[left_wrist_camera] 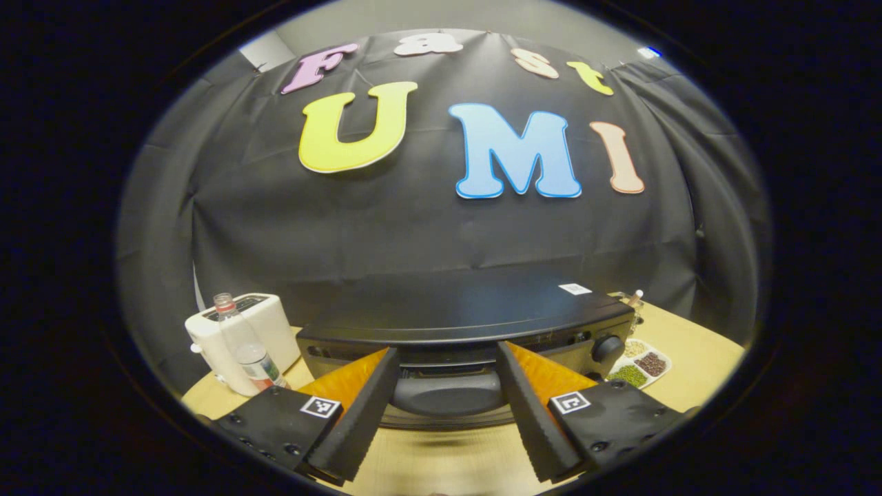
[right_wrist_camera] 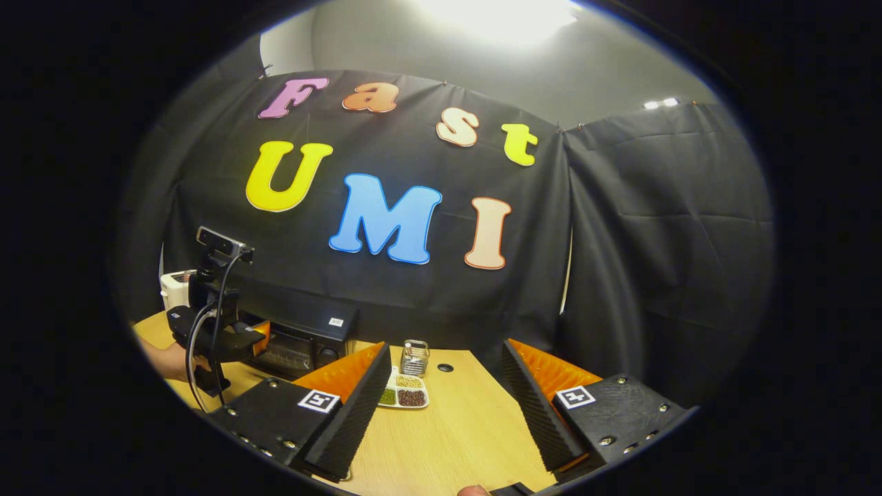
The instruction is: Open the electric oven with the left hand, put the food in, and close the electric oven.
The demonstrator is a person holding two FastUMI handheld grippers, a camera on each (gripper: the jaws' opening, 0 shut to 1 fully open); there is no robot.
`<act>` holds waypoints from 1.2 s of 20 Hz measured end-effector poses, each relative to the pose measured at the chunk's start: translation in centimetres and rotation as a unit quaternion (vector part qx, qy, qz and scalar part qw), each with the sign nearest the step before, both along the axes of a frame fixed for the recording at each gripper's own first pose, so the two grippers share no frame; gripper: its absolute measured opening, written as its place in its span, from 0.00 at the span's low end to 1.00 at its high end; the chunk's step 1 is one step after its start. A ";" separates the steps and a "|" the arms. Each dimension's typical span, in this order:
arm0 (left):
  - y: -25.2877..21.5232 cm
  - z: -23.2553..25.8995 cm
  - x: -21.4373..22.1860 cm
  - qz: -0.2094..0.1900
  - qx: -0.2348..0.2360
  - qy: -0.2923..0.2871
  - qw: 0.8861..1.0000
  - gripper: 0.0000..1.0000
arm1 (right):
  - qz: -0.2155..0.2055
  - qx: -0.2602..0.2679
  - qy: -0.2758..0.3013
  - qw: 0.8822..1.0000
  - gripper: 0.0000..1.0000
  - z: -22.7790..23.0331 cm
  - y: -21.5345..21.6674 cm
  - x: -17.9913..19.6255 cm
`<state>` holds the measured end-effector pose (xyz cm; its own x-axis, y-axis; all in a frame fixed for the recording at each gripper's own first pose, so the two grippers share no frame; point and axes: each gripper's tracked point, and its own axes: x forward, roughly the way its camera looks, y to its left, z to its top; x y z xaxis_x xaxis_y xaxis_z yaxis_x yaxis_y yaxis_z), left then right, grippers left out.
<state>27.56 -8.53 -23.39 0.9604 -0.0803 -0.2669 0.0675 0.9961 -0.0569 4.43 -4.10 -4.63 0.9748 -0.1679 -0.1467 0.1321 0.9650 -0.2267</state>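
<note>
Two steps remain beyond this first one: the left hand-held gripper (left_wrist_camera: 446, 406), spread wide, brackets the door handle (left_wrist_camera: 446, 393) of the closed oven (left_wrist_camera: 468, 313) without touching. Next, close, then pull down. The right hand-held gripper (right_wrist_camera: 444, 406) hangs wide, empty, above the worktop (right_wrist_camera: 462, 427).

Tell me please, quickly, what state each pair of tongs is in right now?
Left tongs: open, fingers either side of the oven handle, not pressing on it.
Right tongs: open, holding nothing, above the table.
</note>
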 end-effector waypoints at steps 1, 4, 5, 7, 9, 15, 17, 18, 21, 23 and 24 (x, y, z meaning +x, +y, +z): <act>0.1 -0.1 -0.6 0.000 -0.001 0.003 1.000 0.92 | 0.004 0.002 0.001 1.000 0.98 -0.1 0.1 0.1; 0.0 -0.7 -2.5 -0.001 0.000 0.010 1.000 0.99 | 0.013 0.009 0.001 1.000 0.98 0.0 0.2 -0.1; 0.0 -0.9 -3.2 -0.002 0.000 0.014 1.000 0.99 | 0.015 0.010 0.001 1.000 0.98 0.1 0.2 -0.2; -0.1 -1.5 -4.4 -0.003 0.001 0.022 1.000 0.95 | 0.020 0.012 0.001 1.000 0.98 0.0 0.1 -0.4; 0.0 -2.2 -5.7 -0.003 0.000 0.032 0.999 0.95 | 0.023 0.012 0.002 1.000 0.98 0.1 0.0 -0.8; -0.3 -4.9 -9.0 -0.004 -0.014 0.069 0.998 0.95 | 0.027 0.021 0.012 0.999 0.98 -0.6 -0.6 -2.1; -0.4 -5.9 -10.0 -0.005 -0.010 0.081 0.997 0.95 | 0.029 0.027 0.017 0.999 0.98 -0.9 -0.6 -2.7; -0.5 -6.4 -10.5 -0.004 -0.010 0.088 0.996 0.99 | 0.029 0.029 0.020 0.999 0.98 -1.1 -0.7 -3.0; -0.7 -7.8 -11.5 -0.001 -0.015 0.108 0.994 0.96 | 0.032 0.040 0.025 0.998 0.98 -1.4 -0.8 -3.6; -1.0 -8.8 -12.1 0.000 -0.018 0.122 0.992 0.91 | 0.031 0.046 0.035 0.998 0.98 -2.0 -1.1 -3.9; -1.1 -9.4 -12.5 0.000 -0.018 0.128 0.992 0.92 | 0.031 0.051 0.039 0.997 0.98 -2.3 -1.2 -4.1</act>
<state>15.09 -9.62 -32.74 0.8620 -0.0937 -0.4981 0.0459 0.9931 -0.1075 0.36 -5.30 -6.92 0.9676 -0.0885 -0.2365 0.0578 0.9893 -0.1339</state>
